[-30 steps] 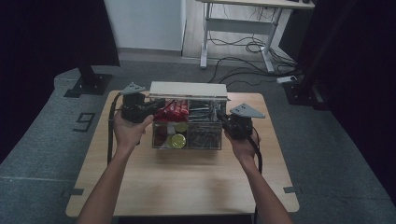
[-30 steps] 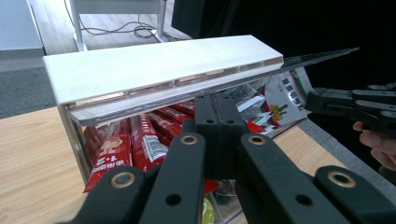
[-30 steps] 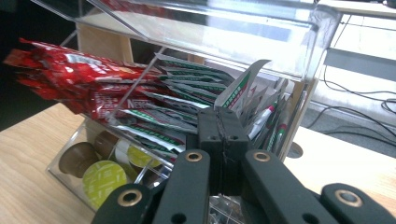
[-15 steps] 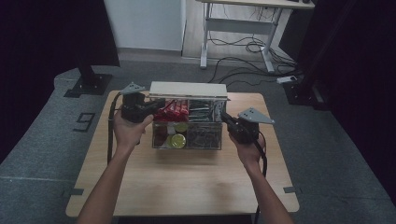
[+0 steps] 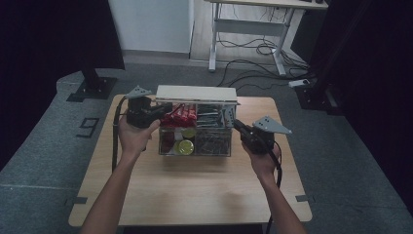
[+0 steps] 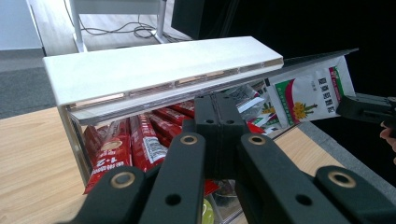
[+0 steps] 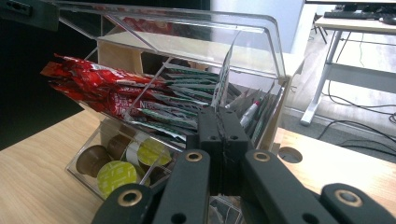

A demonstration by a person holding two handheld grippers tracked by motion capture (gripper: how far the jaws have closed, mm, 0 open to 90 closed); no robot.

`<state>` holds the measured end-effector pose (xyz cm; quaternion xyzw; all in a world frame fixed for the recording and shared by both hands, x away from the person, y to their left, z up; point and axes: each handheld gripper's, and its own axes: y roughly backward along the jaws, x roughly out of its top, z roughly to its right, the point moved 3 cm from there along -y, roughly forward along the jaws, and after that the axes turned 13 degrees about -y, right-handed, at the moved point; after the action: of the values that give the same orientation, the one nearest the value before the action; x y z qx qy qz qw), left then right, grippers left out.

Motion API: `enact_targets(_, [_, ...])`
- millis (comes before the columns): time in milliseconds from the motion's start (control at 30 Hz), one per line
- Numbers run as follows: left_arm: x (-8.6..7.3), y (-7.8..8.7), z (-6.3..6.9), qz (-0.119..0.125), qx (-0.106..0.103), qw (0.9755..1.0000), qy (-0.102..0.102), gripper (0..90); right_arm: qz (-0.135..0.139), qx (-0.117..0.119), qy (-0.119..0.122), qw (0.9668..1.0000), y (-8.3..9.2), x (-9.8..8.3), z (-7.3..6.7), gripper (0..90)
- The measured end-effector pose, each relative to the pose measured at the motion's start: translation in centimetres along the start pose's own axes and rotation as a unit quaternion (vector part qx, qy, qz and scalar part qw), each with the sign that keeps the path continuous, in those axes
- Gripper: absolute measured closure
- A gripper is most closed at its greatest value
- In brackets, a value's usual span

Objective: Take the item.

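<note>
Clear organizer (image 5: 195,141) with red sachets (image 5: 180,114) and capsules (image 5: 185,146); both tools (image 5: 160,109) (image 5: 238,127) clenched, empty.

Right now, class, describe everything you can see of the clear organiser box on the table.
The clear organiser box looks like transparent plastic with thin walls and dividers. Its hinged clear lid is raised, with a white slab along the top at the back. Upper compartments hold red stick sachets and green-and-white sachets; a lower compartment holds round capsules, brown and yellow-green. It stands upright on the wooden table, between the two hand-held grippers.
</note>
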<state>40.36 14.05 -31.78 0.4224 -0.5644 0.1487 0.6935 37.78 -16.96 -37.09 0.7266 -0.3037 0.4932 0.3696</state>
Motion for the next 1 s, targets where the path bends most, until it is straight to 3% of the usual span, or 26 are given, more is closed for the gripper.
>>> enact_targets(333, [0.0, 0.0, 0.0, 0.000, 0.000, 1.0000, 0.000, 90.0, 0.004, 0.001, -0.003, 1.0000, 0.4, -0.2, 0.2, 89.6])
enact_targets(1000, [0.0, 0.0, 0.0, -0.001, 0.001, 1.0000, -0.001, 90.0, 0.035, 0.005, -0.013, 0.9993, 2.9, 0.7, 1.0, 89.7])
